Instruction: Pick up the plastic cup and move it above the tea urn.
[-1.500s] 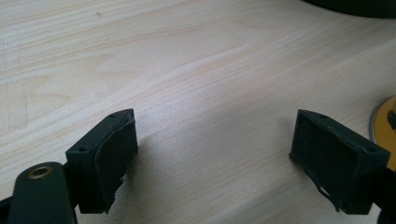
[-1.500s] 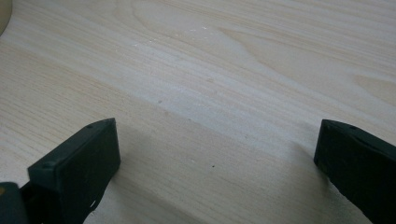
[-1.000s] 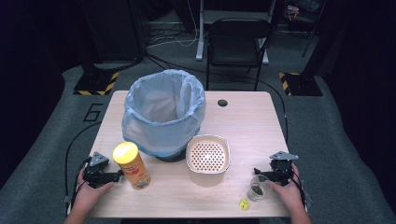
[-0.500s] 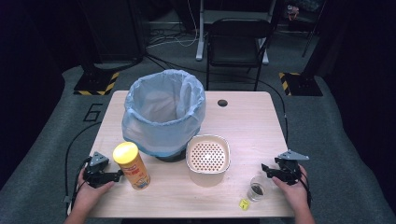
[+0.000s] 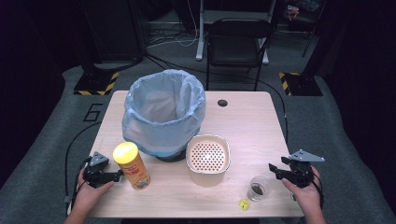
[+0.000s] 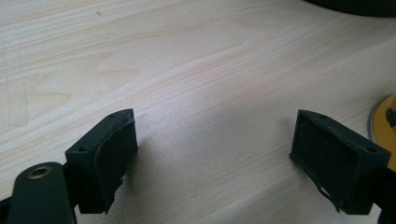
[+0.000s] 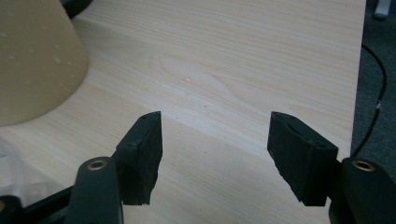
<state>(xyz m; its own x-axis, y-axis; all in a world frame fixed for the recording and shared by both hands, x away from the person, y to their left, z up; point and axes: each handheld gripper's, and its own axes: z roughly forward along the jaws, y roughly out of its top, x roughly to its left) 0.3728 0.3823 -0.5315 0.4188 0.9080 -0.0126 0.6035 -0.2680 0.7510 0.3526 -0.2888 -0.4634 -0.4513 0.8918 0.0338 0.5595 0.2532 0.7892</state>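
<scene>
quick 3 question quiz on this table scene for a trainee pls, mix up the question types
1. True or false: the right gripper has the clear cup clamped between its fingers.
2. Which thing stands nearest the left gripper? A) the yellow-lidded can B) the perforated beige bowl C) the small yellow cube
3. Fill in: the bin lined with a pale blue bag stands ____ the beige bowl as the high view shows it.

Key
1. False: nothing lies between its fingers, which have just been closing; the cup stands on the table to its left.
2. A
3. Behind and to the left of
</scene>
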